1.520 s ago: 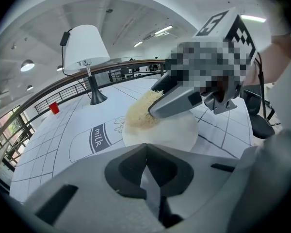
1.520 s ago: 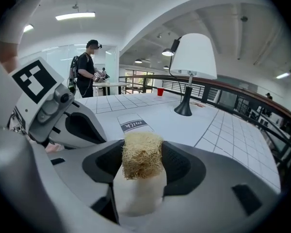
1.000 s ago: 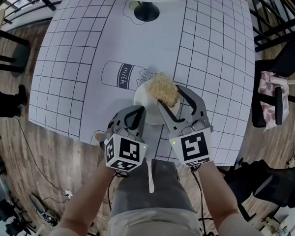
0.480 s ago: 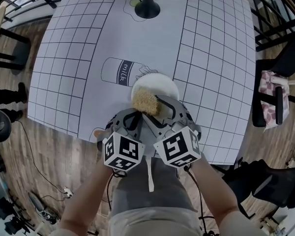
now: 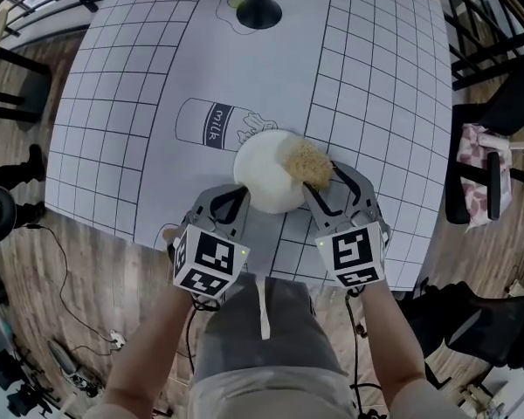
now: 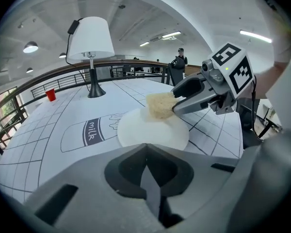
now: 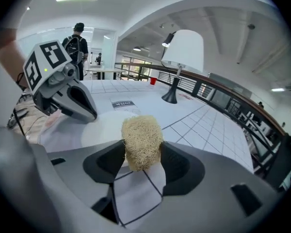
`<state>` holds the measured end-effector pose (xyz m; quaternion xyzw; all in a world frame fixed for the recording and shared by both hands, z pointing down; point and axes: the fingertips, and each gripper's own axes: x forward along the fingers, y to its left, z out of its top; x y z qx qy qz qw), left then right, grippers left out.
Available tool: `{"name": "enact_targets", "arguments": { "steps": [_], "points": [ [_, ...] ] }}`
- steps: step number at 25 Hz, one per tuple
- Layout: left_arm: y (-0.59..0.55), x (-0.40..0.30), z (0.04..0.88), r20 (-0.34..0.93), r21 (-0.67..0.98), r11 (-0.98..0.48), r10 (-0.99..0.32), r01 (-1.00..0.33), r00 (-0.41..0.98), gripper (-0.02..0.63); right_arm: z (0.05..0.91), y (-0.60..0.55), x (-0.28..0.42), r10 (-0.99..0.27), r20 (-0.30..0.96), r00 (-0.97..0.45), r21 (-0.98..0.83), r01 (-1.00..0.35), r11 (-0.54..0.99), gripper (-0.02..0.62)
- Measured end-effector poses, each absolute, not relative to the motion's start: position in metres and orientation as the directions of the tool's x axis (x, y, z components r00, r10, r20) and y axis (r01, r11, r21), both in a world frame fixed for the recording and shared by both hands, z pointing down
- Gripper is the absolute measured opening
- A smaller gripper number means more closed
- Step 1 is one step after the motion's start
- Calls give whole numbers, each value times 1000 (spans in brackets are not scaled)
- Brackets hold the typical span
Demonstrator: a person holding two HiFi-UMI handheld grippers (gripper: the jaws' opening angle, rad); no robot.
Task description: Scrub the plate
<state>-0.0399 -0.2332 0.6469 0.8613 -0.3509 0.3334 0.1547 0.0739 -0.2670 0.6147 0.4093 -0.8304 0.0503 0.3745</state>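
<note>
At the centre of the head view, a white plate (image 5: 264,180) lies flat on the gridded table (image 5: 140,85), just right of a printed milk drawing (image 5: 208,127). The right gripper (image 5: 325,175) reaches in from the lower right, and its jaws pinch a tan sponge (image 5: 307,161) that sits at the plate's upper right rim. In the right gripper view the sponge stands upright between the two jaw tips, squeezed at its lower half, with its upper half poking above them; the plate shows beyond it to the left.

The left gripper (image 5: 243,197) comes in from the lower left, and its tips are at the plate's lower left rim. In the left gripper view its jaws are pressed together, meeting in a thin line, and the plate spreads out just past them. Whether they nip the rim cannot be told, since the near edge is hidden behind the jaws.

Both forearms rise from the bottom of the frame, roughly parallel and angled slightly inward toward the plate. The left forearm (image 5: 153,347) stays a little lower in the frame than the right forearm (image 5: 389,356). The marker cubes face the camera.

At the top of the frame, a lamp (image 5: 260,11) with a black base and a white shade stands on the table's far side. In the left gripper view, a red cup (image 6: 50,94) stands at the far left edge of the table.
</note>
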Motion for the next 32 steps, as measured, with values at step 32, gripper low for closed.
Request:
{"name": "enact_targets", "arguments": {
  "steps": [32],
  "points": [
    [-244, -43, 647, 659, 59, -654, -542, -754, 522, 14, 613, -233, 90, -636, 710, -300, 235, -751, 617, 224]
  ]
}}
